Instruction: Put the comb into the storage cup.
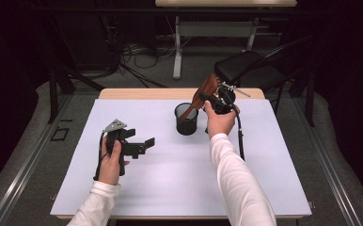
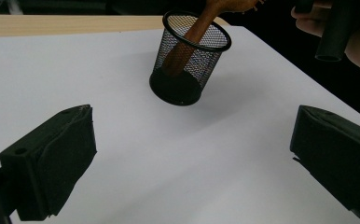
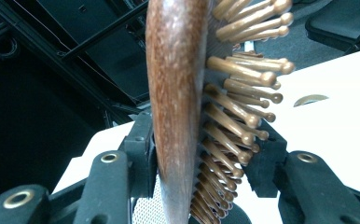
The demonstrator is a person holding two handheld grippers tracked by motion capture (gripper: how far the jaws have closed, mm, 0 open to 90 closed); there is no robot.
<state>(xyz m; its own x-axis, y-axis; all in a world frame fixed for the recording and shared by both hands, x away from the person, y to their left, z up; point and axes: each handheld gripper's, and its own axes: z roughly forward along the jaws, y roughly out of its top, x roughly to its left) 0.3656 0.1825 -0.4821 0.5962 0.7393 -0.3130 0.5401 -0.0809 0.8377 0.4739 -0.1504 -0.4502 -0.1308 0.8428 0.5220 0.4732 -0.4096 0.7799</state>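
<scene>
Brush [image 1: 207, 92] held by its head, handle down in the cup [image 1: 186, 119].
Stiff, light wood (pegs give uneven purchase): right hand-held gripper [image 1: 216, 98] clamps across back and pegs; left hand-held gripper [image 1: 144, 145] stands wide, empty.

A white-topped table [image 1: 170, 188] carries a black mesh cup [image 1: 186, 120], seemingly upright.

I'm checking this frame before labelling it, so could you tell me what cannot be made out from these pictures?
- Hairbrush handle tip: in the left gripper view the mesh cup and its dark base blur whether it touches bottom.
- Brush head: cut off by the top edge in the left gripper view.
- Right gripper pads: in the high view the hand covers them.
- Floor under the table: too dark.
</scene>
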